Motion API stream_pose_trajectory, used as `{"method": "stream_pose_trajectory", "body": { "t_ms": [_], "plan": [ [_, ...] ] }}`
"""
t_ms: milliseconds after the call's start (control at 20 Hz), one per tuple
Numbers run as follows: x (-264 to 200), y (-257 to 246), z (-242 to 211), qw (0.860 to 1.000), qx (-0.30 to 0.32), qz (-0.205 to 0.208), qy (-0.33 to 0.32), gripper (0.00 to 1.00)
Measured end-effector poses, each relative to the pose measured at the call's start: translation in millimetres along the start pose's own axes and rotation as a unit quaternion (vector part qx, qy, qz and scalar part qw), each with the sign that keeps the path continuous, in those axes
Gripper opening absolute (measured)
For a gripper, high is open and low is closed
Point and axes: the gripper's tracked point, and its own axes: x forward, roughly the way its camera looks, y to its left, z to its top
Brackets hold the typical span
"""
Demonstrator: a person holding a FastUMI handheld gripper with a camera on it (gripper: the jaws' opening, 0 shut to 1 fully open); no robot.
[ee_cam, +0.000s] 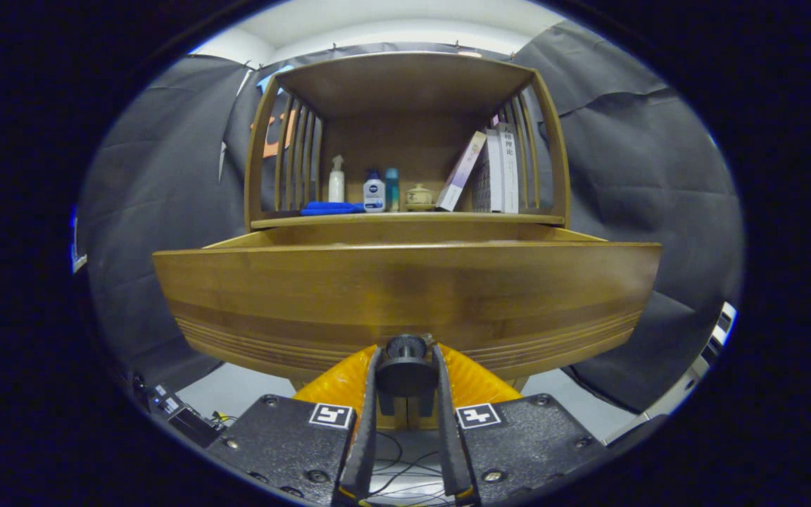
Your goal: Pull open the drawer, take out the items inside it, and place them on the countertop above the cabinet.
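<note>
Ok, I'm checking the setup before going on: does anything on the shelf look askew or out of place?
Only one thing: a purple-and-white book leans slanted against the upright books. The bottles stand upright. The gripper jaws clamp the drawer knob.

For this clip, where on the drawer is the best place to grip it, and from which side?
By the round dark knob low on the drawer front, approached straight from the front. It is the one part that sticks out of the flat panel, and the gripper fingers already close on it from either side.
</note>
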Motion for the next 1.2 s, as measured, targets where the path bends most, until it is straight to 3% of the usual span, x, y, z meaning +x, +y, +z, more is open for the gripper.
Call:
{"method": "stream_pose_trajectory", "body": {
  "t_ms": [350,500,700,1000,1200],
  "plan": [
    [-1.2,-1.0,0.3,1.000,-0.012,0.001,-0.002,0.41],
    [-4.4,-12.4,22.3,0.999,-0.010,-0.018,-0.045,0.66],
    [-31.3,-13.6,64.4,0.997,0.002,0.007,-0.079,1.00],
    [-25.8,-17.4,161.0,0.995,0.016,0.035,-0.094,1.00],
    [12.9,-33.9,217.5,0.995,0.014,0.016,-0.098,1.00]
  ]
}}
